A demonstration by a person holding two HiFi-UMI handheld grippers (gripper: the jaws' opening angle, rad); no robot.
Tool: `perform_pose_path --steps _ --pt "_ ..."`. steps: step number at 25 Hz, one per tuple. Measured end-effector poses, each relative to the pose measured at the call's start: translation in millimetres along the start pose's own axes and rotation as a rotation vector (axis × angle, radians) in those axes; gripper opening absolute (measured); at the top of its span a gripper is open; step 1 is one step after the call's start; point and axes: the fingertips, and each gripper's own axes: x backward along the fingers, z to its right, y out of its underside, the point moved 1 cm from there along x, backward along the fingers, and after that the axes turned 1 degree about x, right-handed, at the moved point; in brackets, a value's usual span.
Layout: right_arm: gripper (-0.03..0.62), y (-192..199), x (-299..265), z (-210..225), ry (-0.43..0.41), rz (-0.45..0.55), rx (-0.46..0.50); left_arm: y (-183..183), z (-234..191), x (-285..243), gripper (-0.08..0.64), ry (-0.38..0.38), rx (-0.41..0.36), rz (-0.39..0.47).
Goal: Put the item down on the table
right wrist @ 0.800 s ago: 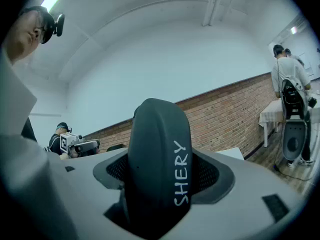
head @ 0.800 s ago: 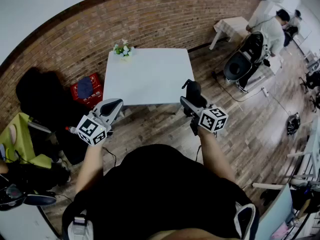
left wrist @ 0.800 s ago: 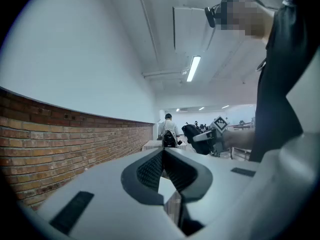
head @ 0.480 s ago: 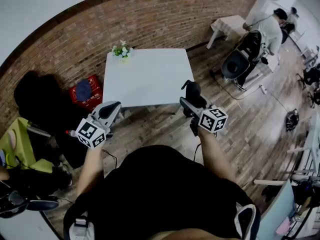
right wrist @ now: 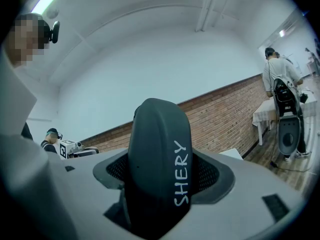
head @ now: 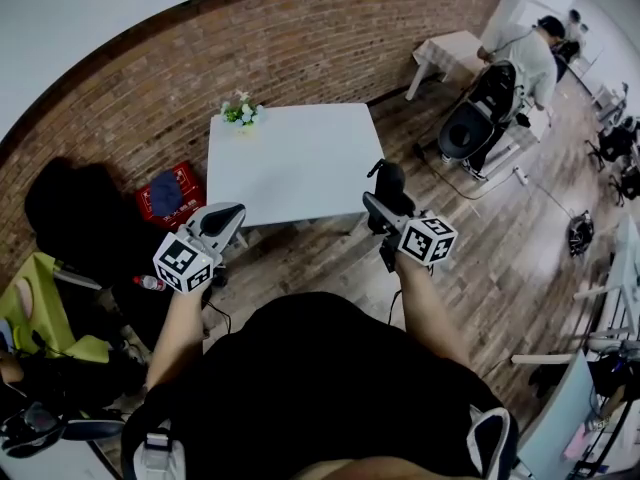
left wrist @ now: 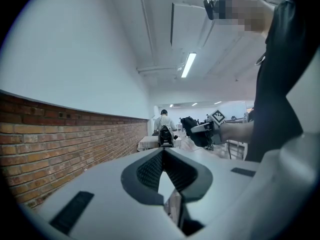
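The white table (head: 300, 158) sits slightly nearer than a moment ago, so I am closing in on it. My right gripper (head: 386, 208) pinches the dark item (right wrist: 159, 164) just short of the near edge. My left gripper (head: 220, 220) has its jaws pressed together, empty.

item (right wrist: 159, 169) | dark grey, rounded, marked SHERY | upright | held aloft

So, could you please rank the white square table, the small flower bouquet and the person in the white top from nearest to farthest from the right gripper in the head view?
1. White square table, just ahead of the right gripper.
2. Small flower bouquet, table's far-left corner.
3. Person in the white top, far right.
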Motion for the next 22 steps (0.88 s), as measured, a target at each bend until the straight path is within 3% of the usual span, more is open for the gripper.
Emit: perform_pose_path --steps 5,22 --pt "0.351 1 -14 -5 0.013 0.017 -0.019 -4 -17 2 0.011 0.023 -0.034 -0.01" --pt "0.351 16 -48 -30 0.025 0.0 -0.061 19 -51 28 0.011 0.043 0.014 -0.056"
